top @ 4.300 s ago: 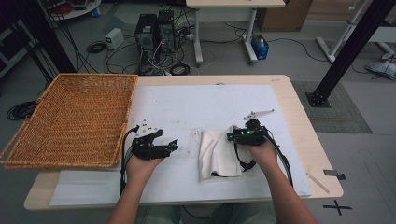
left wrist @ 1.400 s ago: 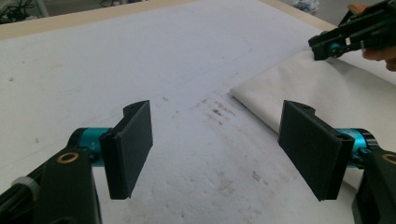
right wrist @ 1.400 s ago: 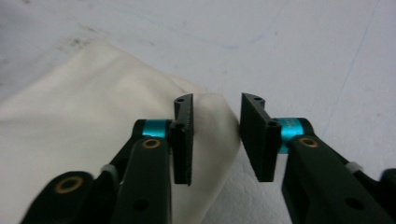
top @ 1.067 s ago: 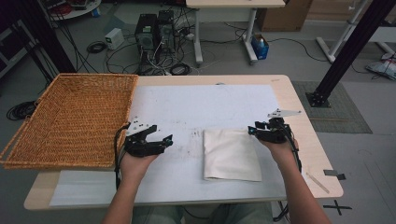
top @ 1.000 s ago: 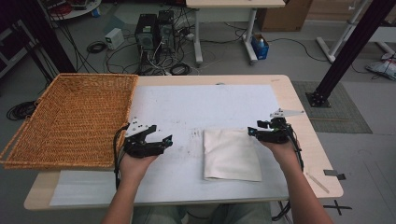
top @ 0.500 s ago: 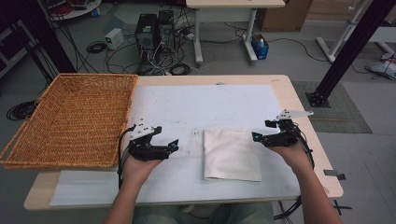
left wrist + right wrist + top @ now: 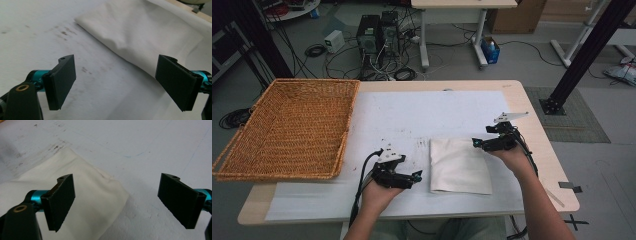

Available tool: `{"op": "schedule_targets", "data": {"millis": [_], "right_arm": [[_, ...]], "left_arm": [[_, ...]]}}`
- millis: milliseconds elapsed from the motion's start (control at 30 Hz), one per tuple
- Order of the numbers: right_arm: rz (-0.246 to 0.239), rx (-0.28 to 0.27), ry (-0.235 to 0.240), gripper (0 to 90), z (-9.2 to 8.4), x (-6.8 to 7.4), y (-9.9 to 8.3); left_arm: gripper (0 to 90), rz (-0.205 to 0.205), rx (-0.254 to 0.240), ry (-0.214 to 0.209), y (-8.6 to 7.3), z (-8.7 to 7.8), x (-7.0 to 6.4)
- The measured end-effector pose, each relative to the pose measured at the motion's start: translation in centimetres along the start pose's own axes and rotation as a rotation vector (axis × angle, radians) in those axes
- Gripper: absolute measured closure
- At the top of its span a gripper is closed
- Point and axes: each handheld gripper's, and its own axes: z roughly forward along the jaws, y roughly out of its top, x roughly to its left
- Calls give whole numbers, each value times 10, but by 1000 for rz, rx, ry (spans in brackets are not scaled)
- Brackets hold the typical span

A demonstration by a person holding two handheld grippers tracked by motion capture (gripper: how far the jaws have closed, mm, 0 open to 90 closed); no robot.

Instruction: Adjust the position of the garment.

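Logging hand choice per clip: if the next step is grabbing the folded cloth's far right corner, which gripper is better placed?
Right. The right gripper is open at the cloth's far right corner, which lies between its jaws. The left gripper, also open, sits off the cloth's left edge.

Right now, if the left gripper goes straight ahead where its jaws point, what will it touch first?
Probably the folded white cloth. The left gripper, jaws open and empty, points across bare white paper toward the cloth's near edge, which lies just ahead. Depth is uncertain; it might touch the paper first.
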Motion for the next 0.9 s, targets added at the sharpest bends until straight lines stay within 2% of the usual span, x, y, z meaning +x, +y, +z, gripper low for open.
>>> {"op": "schedule_targets", "data": {"millis": [167,333,433,467,500,567,633,667,700,800,900], "right_arm": [[-11,19,10,189,11,-2,7],[-14,102,36,286,28,-6,4],[-12,168,66,367,37,-8,0],[-12,184,83,403,39,-8,-2],[-12,194,102,443,40,-8,-3],[-14,196,143,569,42,-7,-4],[-16,195,164,644,43,-6,-4],[-17,192,177,687,43,-6,-4],[-13,193,187,717,43,-5,-4],[-46,184,173,756,42,-2,-2],[-76,154,140,770,39,7,2]], "left_arm": [[173,-7,41,-30,0,17,-10],[242,2,96,-79,-4,34,-21],[349,18,133,-111,-8,41,-27],[363,35,129,-89,-8,41,-29],[410,46,132,-84,-8,40,-30],[574,43,140,-112,-8,39,-29],[703,63,140,-121,-9,40,-31],[756,59,142,-148,-9,41,-29],[805,48,142,-154,-9,41,-29],[828,30,133,-176,-9,39,-24],[829,37,122,-172,-11,32,-17]]}}
